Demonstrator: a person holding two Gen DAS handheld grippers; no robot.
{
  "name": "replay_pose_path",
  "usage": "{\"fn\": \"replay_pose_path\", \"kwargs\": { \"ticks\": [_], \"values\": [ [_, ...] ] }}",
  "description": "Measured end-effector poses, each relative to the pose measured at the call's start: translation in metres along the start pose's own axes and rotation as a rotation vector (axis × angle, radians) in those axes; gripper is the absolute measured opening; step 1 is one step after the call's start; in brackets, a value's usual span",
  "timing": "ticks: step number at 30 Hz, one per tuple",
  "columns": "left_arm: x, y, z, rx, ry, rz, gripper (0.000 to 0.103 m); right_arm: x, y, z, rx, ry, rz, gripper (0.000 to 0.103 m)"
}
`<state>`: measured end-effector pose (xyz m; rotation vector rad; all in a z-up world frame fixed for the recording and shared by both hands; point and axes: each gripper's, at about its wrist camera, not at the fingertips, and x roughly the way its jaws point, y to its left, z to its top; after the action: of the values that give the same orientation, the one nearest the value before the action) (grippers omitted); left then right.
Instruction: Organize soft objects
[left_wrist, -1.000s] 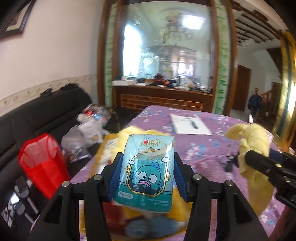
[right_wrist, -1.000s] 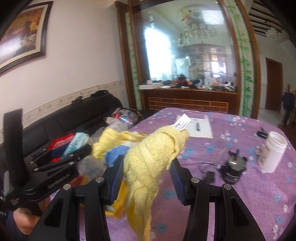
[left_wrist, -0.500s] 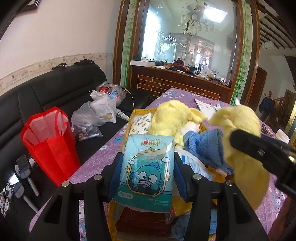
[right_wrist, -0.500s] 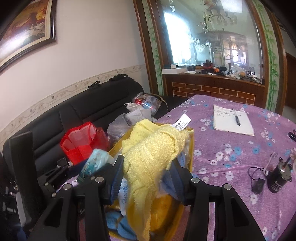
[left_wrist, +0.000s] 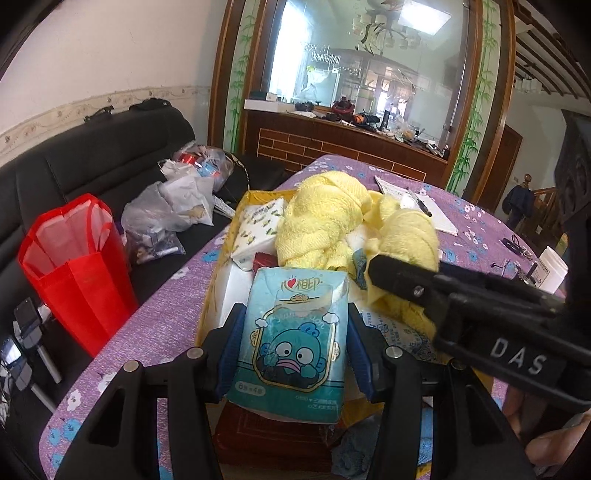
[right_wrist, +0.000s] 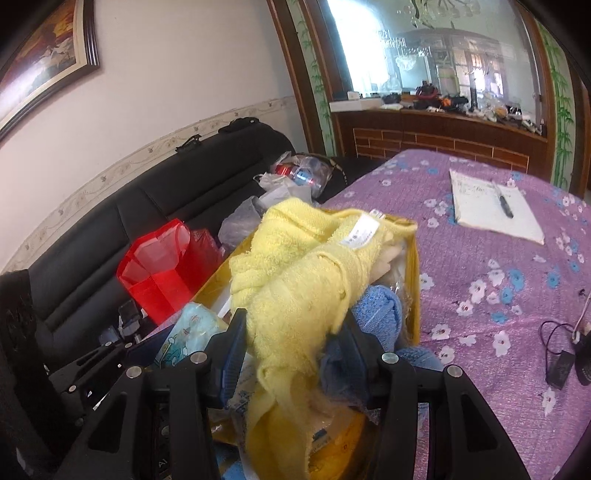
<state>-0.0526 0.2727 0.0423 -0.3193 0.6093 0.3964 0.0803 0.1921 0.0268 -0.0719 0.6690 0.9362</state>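
The left gripper (left_wrist: 293, 354) pinches a glossy teal tissue pack (left_wrist: 291, 343) printed with a cartoon fish, its fingers pressed on both sides, above a yellow box (left_wrist: 255, 195) on the purple flowered surface (right_wrist: 491, 266). The right gripper (right_wrist: 291, 347) clamps a fluffy yellow terry towel (right_wrist: 295, 291), which drapes over the box beside a blue cloth (right_wrist: 380, 306). Only the left view shows a white lemon-print pack (left_wrist: 258, 229) and a second bunched yellow towel (left_wrist: 321, 218). Only the right view shows the towel's white label (right_wrist: 360, 230). A shiny red bag (left_wrist: 77, 266) stands on the black sofa (right_wrist: 166, 199).
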Motion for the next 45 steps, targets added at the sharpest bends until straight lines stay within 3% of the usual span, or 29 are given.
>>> {"fn": "replay_pose_path", "kwargs": {
  "ticks": [6, 8, 10, 16, 22, 27, 33, 45],
  "values": [
    [0.005, 0.001, 0.001, -0.008, 0.018, -0.014, 0.054, 0.0, 0.0, -0.001, 0.004, 0.01, 0.019, 0.052],
    [0.006, 0.001, 0.001, -0.007, 0.017, -0.01, 0.059, -0.004, 0.002, 0.0, 0.001, 0.005, 0.024, 0.053],
    [0.005, 0.0, 0.001, -0.001, 0.008, -0.012, 0.063, -0.01, 0.002, 0.002, 0.007, -0.004, 0.035, 0.061],
    [-0.006, -0.01, -0.003, 0.048, -0.038, 0.023, 0.075, -0.03, 0.004, 0.006, 0.019, -0.038, 0.045, 0.064],
    [-0.019, -0.019, -0.004, 0.081, -0.06, 0.041, 0.076, -0.059, 0.007, 0.005, 0.013, -0.069, 0.021, 0.069],
    [-0.035, -0.022, -0.004, 0.099, -0.095, 0.057, 0.082, -0.089, 0.007, -0.005, 0.001, -0.091, -0.037, 0.079],
    [-0.054, -0.03, -0.008, 0.113, -0.123, 0.06, 0.086, -0.123, 0.007, -0.026, -0.044, -0.126, -0.192, 0.092],
    [-0.082, -0.05, -0.03, 0.158, -0.165, 0.068, 0.101, -0.156, -0.003, -0.083, -0.059, -0.127, -0.327, 0.102]
  ]
}}
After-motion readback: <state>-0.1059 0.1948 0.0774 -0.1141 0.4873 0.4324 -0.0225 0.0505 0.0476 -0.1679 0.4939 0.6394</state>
